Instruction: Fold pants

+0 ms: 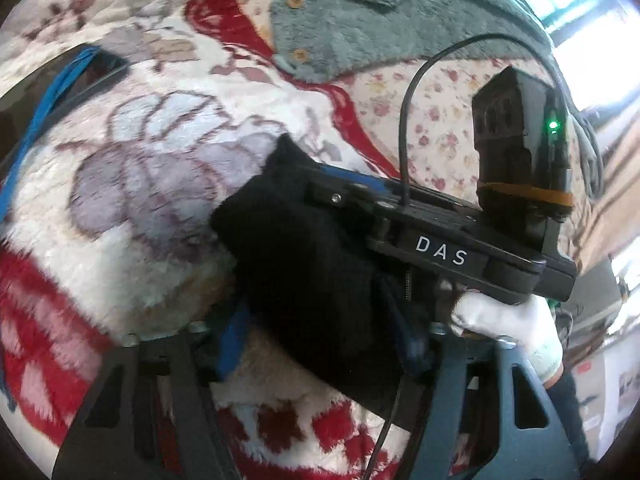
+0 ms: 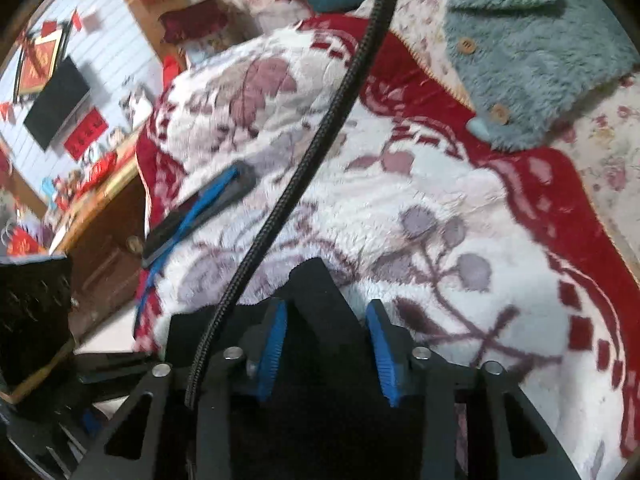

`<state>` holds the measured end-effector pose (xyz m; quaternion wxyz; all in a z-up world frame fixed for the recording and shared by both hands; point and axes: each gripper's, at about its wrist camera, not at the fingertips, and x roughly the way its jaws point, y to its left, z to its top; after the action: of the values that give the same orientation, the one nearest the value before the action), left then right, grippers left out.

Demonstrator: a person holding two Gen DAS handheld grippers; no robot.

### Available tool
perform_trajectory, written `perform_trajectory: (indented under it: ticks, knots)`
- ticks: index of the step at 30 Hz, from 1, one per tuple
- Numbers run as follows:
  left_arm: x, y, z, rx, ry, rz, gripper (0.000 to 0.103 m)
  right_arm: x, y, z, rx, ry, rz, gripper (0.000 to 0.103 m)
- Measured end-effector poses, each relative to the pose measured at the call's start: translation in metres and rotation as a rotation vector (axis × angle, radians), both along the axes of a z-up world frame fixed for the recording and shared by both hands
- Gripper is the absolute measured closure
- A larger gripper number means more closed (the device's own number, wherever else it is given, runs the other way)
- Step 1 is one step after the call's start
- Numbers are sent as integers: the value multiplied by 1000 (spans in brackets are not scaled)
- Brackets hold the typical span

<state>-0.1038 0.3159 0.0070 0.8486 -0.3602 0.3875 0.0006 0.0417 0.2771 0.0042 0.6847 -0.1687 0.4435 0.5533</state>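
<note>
The black pants (image 1: 308, 264) hang bunched above the red-and-white floral blanket (image 1: 132, 184). In the left wrist view my left gripper (image 1: 316, 344) is shut on a fold of them, blue pads pressing the cloth. My right gripper's body (image 1: 460, 248), marked DAS, crosses that view, its fingers buried in the same cloth. In the right wrist view my right gripper (image 2: 326, 344) is shut on the pants (image 2: 320, 320), black cloth filling the gap between its blue pads. Both grippers hold the pants close together.
A grey-blue fluffy jacket (image 2: 532, 52) with wooden buttons lies at the far side of the bed. A black and blue strap-like object (image 2: 200, 212) lies on the blanket's left. A black cable (image 2: 320, 128) crosses the right wrist view. A wooden cabinet (image 2: 100, 216) stands left.
</note>
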Motion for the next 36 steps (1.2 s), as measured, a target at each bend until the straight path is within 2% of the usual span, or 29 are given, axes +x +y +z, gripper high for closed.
perform_trajectory:
  ticks: [1,2,3,4,8,14,17,22,27,30,32,35,36]
  knots:
    - [3,0,-1,1,10,-13,64,-2,-1,2,9,0,10,81]
    - [4,0,0,4,1,-13,69,-5,-5,7,13,-11,17,87]
    - [3,-1,3,4,-10,-28,75,-7,-8,10,21,-17,19,90]
    - [1,-3,8,17,-26,-36,76,-8,-12,15,34,-20,18,91]
    - [-11,-19,36,78,-116,-73,77,-16,-37,42,132,-16,3,92]
    - [-27,-61,87,127,-241,-167,78,-36,-98,96,301,-15,-51,91]
    - [-31,-90,111,136,-301,-237,78,-46,-149,125,398,-12,-95,91]
    - [-26,-154,131,147,-351,-371,78,-59,-229,151,470,-45,-186,91]
    - [-10,-233,124,155,-312,-502,78,-68,-321,141,473,-56,-339,91]
    - [0,-278,106,179,-262,-557,78,-68,-373,116,476,-20,-447,91]
    - [6,-309,90,243,-234,-565,78,-69,-404,99,481,2,-519,91]
    - [17,-335,68,258,-165,-573,76,-63,-444,66,452,44,-658,89]
    - [21,-341,61,249,-132,-576,75,-62,-456,54,412,54,-721,88]
